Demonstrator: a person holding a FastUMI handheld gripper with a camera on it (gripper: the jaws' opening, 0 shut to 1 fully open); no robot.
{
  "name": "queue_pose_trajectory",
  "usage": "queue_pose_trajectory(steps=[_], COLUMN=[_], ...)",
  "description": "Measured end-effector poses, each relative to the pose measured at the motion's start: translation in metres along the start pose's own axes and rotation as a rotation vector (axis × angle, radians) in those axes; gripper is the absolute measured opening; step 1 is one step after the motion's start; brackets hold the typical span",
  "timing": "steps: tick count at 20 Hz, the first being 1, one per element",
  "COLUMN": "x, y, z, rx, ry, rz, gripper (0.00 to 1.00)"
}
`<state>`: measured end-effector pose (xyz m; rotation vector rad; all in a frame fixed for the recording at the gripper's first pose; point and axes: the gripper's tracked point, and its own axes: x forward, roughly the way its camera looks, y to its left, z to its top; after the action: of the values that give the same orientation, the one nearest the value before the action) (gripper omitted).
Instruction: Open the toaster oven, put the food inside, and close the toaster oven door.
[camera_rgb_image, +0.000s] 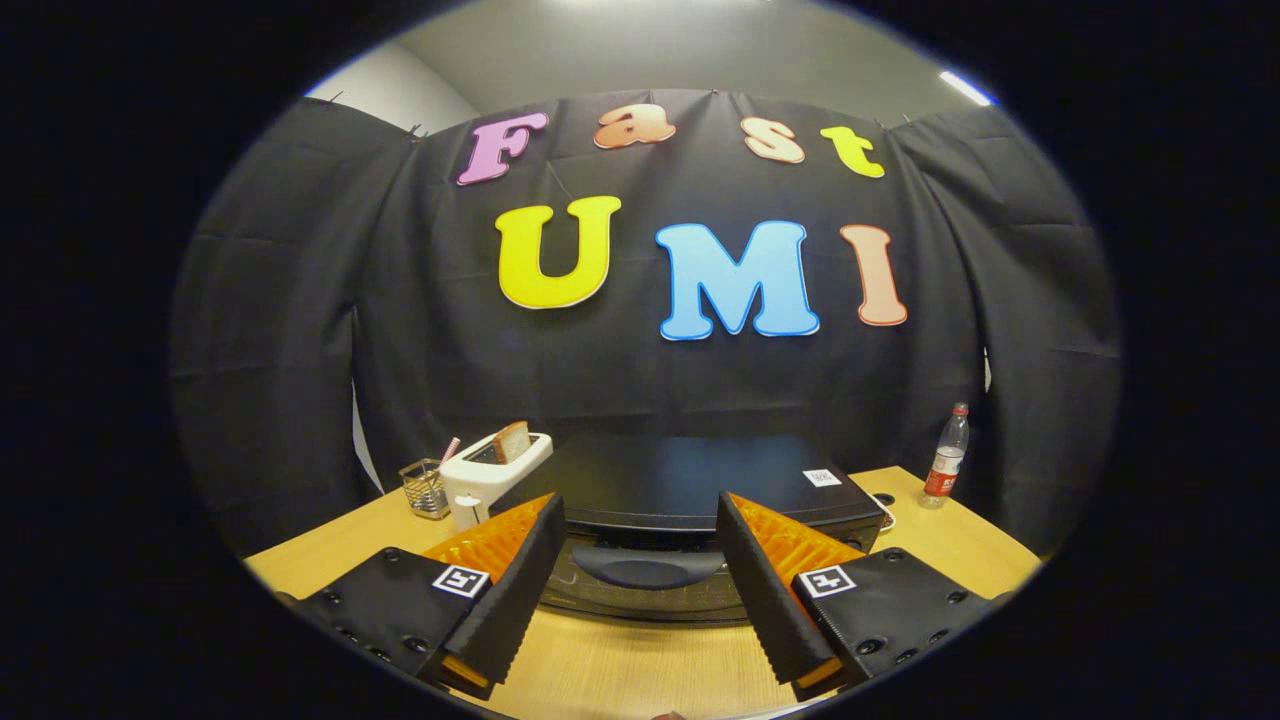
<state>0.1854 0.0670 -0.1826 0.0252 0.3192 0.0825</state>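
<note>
Tongs (640, 515) open w/ oven handle (645, 567) between; toaster (490, 475) left, bottle (947, 455) right.

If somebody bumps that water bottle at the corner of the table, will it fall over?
Probably, yes. The bottle is tall and thin and stands upright on a small base, so a bump near its top could tip it. Being round, it would likely roll, and it stands close to the table edge. The open gripper is far from it, by the oven handle.

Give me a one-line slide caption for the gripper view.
Open gripper faces the closed toaster oven, its door handle between the jaws.
</note>
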Motion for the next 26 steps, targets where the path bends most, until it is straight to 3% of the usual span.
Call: queue_pose_trajectory(steps=[9, 14, 26], x=[0.047, 0.049, -0.009], y=[-0.005, -0.003, 0.005], z=[-0.046, -0.045, -0.080], rx=[0.023, -0.005, -0.025], ry=[0.126, 0.081, 0.128], rz=[-0.033, -0.060, -0.029], gripper=[0.97, 0.97, 0.97])
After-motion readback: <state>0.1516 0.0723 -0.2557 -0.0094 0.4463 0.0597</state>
